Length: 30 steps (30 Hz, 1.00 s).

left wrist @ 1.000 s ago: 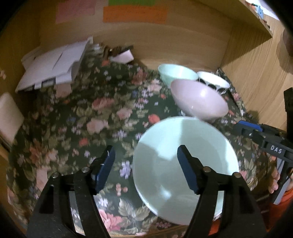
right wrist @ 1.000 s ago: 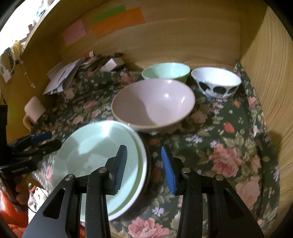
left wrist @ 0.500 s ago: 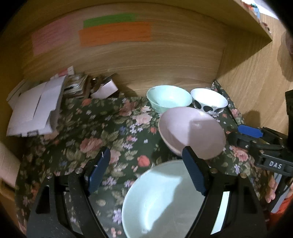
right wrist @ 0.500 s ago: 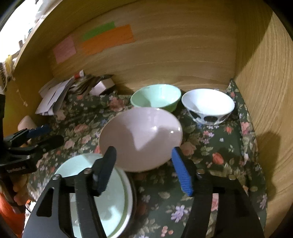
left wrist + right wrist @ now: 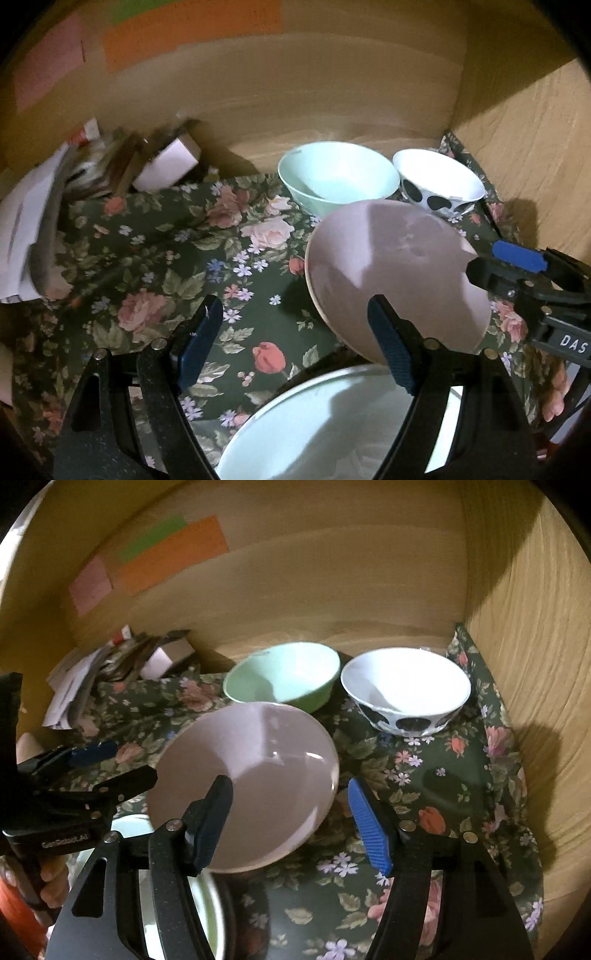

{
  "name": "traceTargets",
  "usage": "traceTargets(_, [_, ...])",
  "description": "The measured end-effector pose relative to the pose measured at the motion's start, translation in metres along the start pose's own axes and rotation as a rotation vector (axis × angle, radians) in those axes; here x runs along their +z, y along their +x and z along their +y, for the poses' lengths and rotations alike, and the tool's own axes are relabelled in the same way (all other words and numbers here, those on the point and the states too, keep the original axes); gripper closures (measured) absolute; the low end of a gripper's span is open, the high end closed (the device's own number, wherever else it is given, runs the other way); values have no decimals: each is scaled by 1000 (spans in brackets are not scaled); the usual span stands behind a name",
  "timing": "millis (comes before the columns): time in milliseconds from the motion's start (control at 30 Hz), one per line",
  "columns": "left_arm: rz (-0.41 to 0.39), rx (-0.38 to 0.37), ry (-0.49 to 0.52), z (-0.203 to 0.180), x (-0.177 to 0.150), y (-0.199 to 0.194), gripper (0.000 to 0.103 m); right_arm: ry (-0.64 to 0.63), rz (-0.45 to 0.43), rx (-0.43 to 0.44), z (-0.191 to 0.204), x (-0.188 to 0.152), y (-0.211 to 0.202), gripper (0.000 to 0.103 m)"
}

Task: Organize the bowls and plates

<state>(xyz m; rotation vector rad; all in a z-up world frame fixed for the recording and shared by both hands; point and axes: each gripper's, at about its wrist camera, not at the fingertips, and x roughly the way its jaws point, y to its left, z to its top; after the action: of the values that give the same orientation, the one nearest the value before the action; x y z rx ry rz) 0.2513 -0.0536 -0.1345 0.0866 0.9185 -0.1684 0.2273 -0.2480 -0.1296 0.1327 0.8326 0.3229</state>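
Below, a wooden alcove is shown, its floor covered by a dark floral cloth [image 5: 424, 786]; coloured paper notes [image 5: 173, 554] are stuck to the back wall, and papers [image 5: 74, 686] are heaped at the left. A mint bowl [image 5: 284, 679] and a spotted white bowl [image 5: 406, 690] are set by the back wall, the pink bowl [image 5: 251, 775] in front, a mint plate [image 5: 332, 424] nearest. The left gripper [image 5: 295, 347] and right gripper [image 5: 291, 819] are held open, nothing clamped.

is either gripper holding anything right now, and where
Nothing is held. The left gripper stands open over the cloth; the right gripper is open too, its fingers straddling the pink bowl rim without pressing it.
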Motion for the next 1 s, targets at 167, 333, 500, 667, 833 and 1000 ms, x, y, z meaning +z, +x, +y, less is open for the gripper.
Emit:
traceTargets(167, [35, -15, -11, -1, 2, 15, 30, 13, 31, -2, -6, -3, 20, 42])
traceTargets(333, [58, -50, -2, -6, 5, 25, 38, 28, 44, 1, -10, -4, 29, 43])
traceTargets(500, [84, -64, 10, -12, 6, 34, 52, 41, 65, 16, -14, -4, 37, 63])
traceTargets(667, [90, -68, 27, -16, 7, 39, 64, 43, 76, 24, -15, -6, 42, 71])
traceTargets(833, [110, -93, 34, -18, 6, 44, 79, 49, 106, 48, -13, -9, 50, 79])
traceTargets(1000, [104, -88, 39, -20, 6, 44, 79, 49, 109, 48, -13, -8, 51, 81])
